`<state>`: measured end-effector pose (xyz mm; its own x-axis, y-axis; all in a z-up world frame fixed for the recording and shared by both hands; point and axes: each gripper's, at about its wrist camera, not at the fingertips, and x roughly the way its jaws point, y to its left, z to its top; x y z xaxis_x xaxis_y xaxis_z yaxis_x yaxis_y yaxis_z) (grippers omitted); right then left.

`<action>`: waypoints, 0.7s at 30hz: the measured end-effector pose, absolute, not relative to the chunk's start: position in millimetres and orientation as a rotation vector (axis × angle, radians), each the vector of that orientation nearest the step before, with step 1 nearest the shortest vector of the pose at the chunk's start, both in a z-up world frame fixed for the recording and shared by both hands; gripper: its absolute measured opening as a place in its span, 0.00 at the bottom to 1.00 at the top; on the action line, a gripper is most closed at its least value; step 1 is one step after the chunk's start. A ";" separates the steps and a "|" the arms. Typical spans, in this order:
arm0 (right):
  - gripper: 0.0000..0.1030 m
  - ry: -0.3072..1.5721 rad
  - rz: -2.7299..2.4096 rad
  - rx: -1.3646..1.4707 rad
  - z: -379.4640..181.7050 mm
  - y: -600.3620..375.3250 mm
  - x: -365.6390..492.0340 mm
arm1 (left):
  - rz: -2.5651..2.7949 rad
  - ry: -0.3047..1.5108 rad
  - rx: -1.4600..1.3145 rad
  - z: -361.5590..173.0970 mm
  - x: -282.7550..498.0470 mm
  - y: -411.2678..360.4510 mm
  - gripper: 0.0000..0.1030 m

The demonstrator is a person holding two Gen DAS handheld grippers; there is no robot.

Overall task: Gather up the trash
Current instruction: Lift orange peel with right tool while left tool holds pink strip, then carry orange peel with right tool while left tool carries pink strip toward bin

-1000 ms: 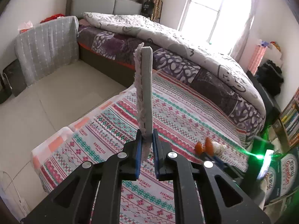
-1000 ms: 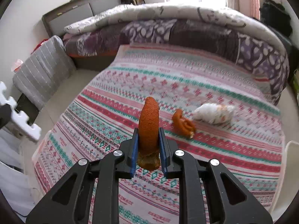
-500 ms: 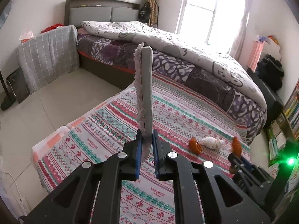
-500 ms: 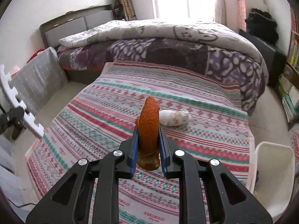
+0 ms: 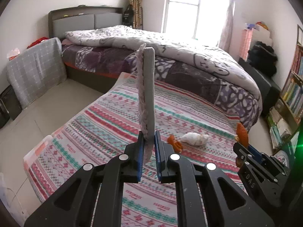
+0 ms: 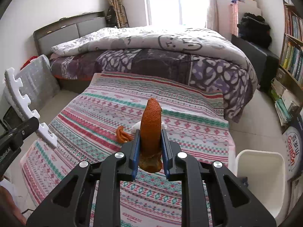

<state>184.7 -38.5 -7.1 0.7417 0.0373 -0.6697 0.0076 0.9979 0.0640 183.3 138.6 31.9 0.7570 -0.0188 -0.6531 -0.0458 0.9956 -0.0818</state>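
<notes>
The left gripper (image 5: 149, 147) is clamped on a foam tile (image 5: 148, 94) standing upright above the striped mat (image 5: 106, 121). The right gripper (image 6: 150, 147) grips an orange peel (image 6: 151, 126). Another peel (image 6: 123, 135) and a white wad (image 5: 195, 138) lie on the mat. The step is probably carrying both to the bin (image 6: 259, 172); its rim sits just off the mat's right edge, with bare floor around, so swinging right and releasing squarely over it should work.

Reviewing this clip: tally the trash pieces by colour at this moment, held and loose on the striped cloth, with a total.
Orange: 2, the peel clamped in the right gripper and a curled peel on the striped cloth.
White: 2, the foam puzzle piece clamped in the left gripper and a crumpled wad on the cloth.
Total: 4
</notes>
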 end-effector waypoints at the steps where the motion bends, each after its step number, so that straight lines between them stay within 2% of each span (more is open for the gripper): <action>1: 0.19 0.735 0.011 0.068 -5.9 -42.6 184.0 | 0.006 0.712 -0.090 32.3 183.6 133.9 0.11; 21: 0.19 0.739 -0.090 0.104 3.7 -114.8 168.8 | -0.133 0.712 -0.006 30.4 179.9 44.3 0.11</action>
